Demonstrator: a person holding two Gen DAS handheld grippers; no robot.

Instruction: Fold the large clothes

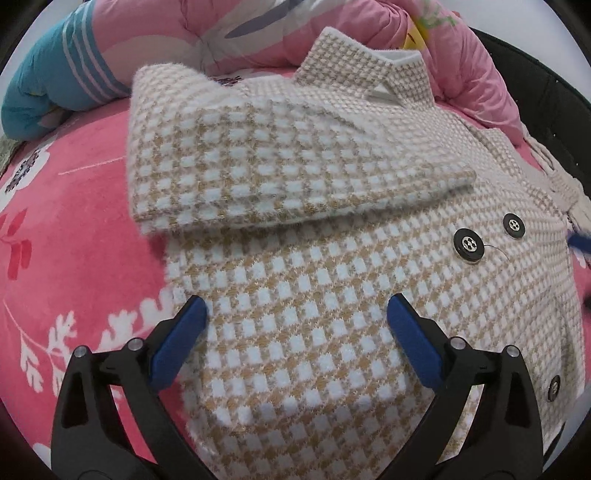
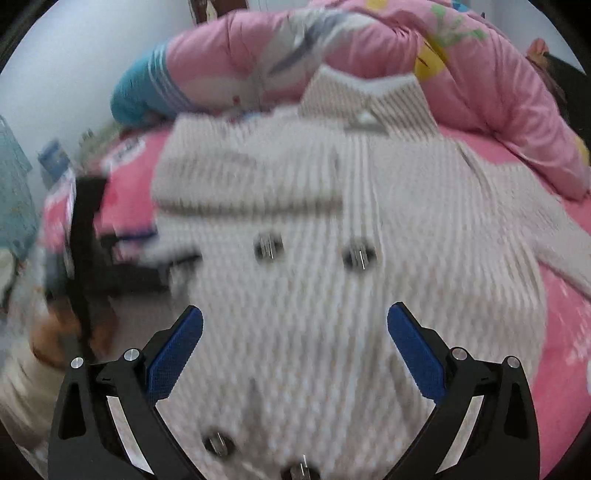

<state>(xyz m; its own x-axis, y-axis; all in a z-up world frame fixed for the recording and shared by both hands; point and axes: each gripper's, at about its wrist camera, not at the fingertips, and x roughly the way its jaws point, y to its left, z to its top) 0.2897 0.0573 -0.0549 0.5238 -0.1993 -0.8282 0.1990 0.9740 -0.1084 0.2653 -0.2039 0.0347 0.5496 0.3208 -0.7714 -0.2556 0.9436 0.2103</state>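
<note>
Coat [image 1: 332, 258] lies flat on the bed [image 1: 74, 240], front side up, collar [image 1: 369, 70] at the far end against a pink quilt [image 1: 258, 33]. Houndstooth knit, tan and white. One sleeve [image 1: 280, 173] is folded across the chest, its cuff end reaching about the middle of the coat. Two black buttons [image 1: 469, 245] sit side by side just below the sleeve's cuff end; another button shows near the lower right edge in the left wrist view.

Left tool [image 1: 297, 314] hovers over the lower body of the coat, jaws wide apart, nothing between the blue pads [image 1: 177, 347], no fabric pinched. Whether the tips touch the cloth I cannot tell.

Right tool [image 2: 295, 317] also stands wide, pads empty, above the coat's lower front. Right wrist view is heavily motion-blurred. It shows the two buttons at mid-frame, two more near the bottom edge, and the other sleeve [image 2: 546, 236] spread out to the right on the pink sheet. At its left edge the left tool's black frame and a hand [image 2: 55, 339] show, blurred.

Teal striped part of the quilt [image 1: 48, 85] bunches at the far left of the bed.
</note>
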